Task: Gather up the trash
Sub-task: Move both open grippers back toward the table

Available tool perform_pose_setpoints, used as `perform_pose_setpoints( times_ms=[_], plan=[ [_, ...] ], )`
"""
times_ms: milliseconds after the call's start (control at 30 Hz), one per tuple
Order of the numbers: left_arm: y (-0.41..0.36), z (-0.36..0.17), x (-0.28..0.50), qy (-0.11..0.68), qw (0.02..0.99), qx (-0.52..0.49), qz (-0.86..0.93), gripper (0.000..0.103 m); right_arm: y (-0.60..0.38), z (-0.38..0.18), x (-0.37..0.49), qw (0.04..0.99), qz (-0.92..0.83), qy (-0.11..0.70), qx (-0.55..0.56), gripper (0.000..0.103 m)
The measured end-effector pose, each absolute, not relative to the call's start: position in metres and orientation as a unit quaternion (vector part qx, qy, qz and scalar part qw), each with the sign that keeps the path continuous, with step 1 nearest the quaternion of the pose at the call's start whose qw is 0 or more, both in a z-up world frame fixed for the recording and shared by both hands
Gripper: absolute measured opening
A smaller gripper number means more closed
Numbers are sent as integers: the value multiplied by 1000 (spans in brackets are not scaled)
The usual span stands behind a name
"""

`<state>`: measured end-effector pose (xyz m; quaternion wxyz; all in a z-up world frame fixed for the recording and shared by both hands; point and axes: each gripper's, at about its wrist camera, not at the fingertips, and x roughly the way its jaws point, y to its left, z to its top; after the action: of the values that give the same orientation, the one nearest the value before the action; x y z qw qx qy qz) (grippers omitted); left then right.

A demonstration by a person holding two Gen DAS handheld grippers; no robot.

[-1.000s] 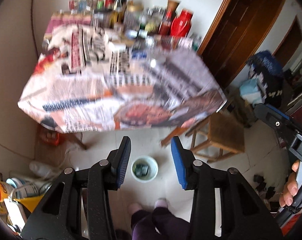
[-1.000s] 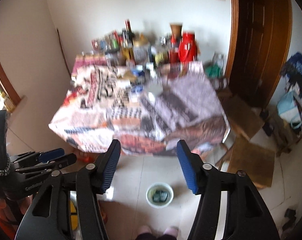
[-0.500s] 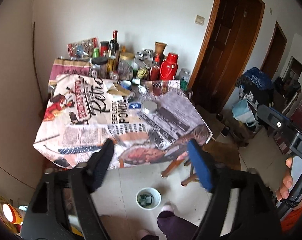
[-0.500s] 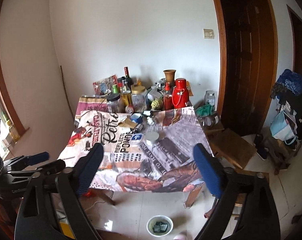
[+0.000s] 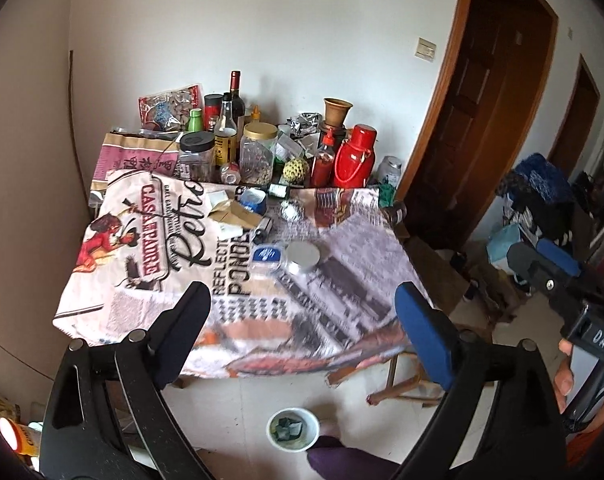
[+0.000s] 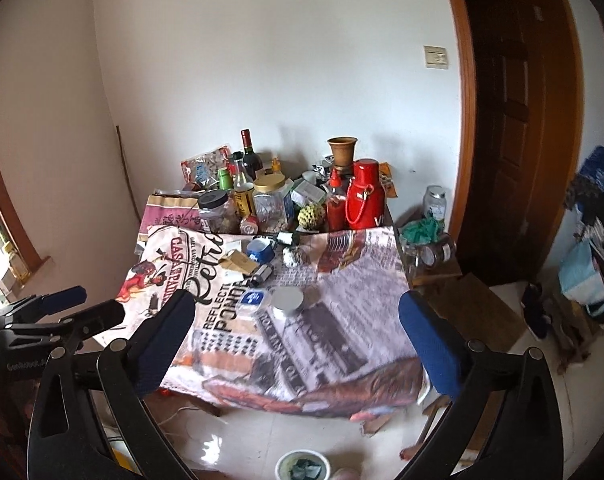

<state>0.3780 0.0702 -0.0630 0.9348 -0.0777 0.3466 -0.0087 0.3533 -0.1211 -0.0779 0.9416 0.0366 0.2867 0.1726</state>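
Note:
A table with a printed newspaper-style cloth (image 5: 150,248) (image 6: 354,304) stands ahead of me. On it lie a torn cardboard box (image 5: 236,214) (image 6: 238,261), a blue cup (image 5: 253,199) (image 6: 260,250), a blue-labelled packet (image 5: 267,255) (image 6: 252,298), a round silver lid (image 5: 303,257) (image 6: 287,299) and crumpled foil (image 5: 290,211) (image 6: 292,257). A white bowl holding scraps (image 5: 293,429) (image 6: 302,467) sits on the floor below. My left gripper (image 5: 304,334) and right gripper (image 6: 298,338) are both wide open, empty, held in front of the table.
Bottles, jars and a red thermos (image 5: 354,160) (image 6: 364,196) crowd the table's back edge by the wall. A wooden stool (image 5: 410,376) stands at the table's right. A dark wooden door (image 6: 514,140) and piled bags (image 5: 538,192) are to the right.
Both grippers opened wide from a narrower gap and tilted up from the floor toward the table. The table top now fills the middle of both views.

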Motion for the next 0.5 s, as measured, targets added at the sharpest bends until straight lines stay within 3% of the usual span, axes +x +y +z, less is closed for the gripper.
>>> perform_pose_setpoints(
  times_ms=[500],
  plan=[
    [47, -85, 490, 381, 916, -112, 50, 94, -125, -103, 465, 914, 236, 330, -16, 101]
  ],
)
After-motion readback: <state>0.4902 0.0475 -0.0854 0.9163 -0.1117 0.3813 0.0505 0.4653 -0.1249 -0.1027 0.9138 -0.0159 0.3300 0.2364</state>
